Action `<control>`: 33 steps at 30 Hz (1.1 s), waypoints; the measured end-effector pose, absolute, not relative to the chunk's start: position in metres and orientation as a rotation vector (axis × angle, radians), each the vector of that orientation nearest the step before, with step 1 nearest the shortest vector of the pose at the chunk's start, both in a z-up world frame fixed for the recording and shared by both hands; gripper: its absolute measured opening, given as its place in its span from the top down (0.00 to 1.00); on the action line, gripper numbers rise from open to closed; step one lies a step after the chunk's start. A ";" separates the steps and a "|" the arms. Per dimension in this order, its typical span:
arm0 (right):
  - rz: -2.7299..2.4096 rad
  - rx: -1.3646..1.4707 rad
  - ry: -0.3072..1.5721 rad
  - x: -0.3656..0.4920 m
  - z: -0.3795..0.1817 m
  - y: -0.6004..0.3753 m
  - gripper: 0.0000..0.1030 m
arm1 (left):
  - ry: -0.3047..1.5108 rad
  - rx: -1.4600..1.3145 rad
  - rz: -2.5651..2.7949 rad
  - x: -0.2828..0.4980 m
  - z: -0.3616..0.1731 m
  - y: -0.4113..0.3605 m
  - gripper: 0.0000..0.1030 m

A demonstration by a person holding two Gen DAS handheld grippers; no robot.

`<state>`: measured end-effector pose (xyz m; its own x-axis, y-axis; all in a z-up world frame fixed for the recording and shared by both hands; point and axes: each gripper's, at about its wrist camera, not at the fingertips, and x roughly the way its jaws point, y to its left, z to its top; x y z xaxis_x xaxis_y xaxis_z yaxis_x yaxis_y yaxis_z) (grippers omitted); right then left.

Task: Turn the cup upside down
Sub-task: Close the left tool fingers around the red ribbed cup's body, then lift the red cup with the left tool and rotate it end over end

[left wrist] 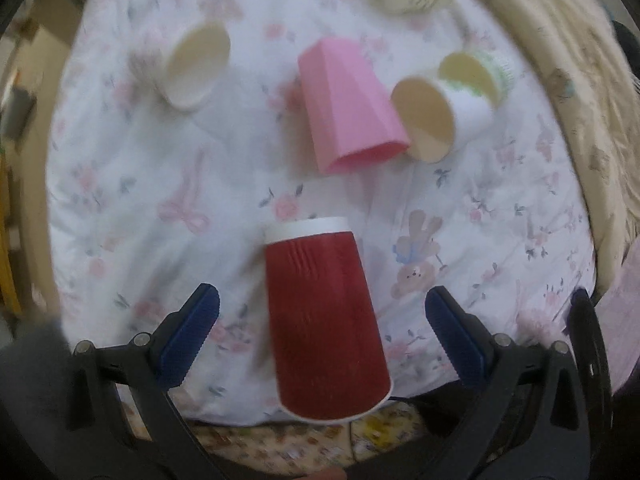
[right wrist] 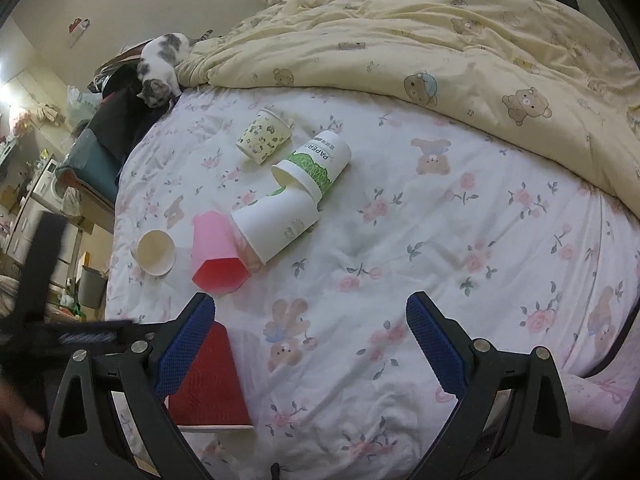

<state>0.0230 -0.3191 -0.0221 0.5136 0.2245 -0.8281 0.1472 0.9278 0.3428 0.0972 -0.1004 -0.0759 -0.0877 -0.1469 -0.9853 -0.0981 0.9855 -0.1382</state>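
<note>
A red ribbed paper cup (left wrist: pixel 324 320) with a white base stands upside down on the floral bedsheet, mouth down near the bed's front edge. My left gripper (left wrist: pixel 322 308) is open, its blue pads on either side of the cup and apart from it. In the right wrist view the red cup (right wrist: pixel 212 380) sits at the lower left, partly behind the left finger. My right gripper (right wrist: pixel 310 316) is open and empty above the sheet.
A pink cup (left wrist: pixel 348 104) stands upside down mid-bed. White paper cups (left wrist: pixel 436 116) lie on their sides beside it, another cup (left wrist: pixel 196 64) at the left. A patterned cup (right wrist: pixel 264 136) lies farther back. A yellow duvet (right wrist: pixel 440 40) and a cat (right wrist: pixel 160 68) are at the back.
</note>
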 end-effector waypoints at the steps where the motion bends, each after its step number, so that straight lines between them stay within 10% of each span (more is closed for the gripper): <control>1: 0.047 0.403 1.037 0.023 -0.022 -0.321 0.04 | 1.687 -0.187 -0.034 0.100 -0.083 -0.102 0.01; 8: 0.044 0.490 1.055 0.025 -0.028 -0.332 0.04 | 1.807 -0.222 0.034 0.098 -0.123 -0.101 0.02; 19: 0.038 0.443 1.028 0.024 -0.020 -0.327 0.04 | 1.859 -0.315 0.015 0.082 -0.144 -0.107 0.33; 33: 0.056 0.433 1.047 0.027 -0.023 -0.319 0.04 | 1.655 -0.282 -0.036 0.073 -0.092 -0.088 0.35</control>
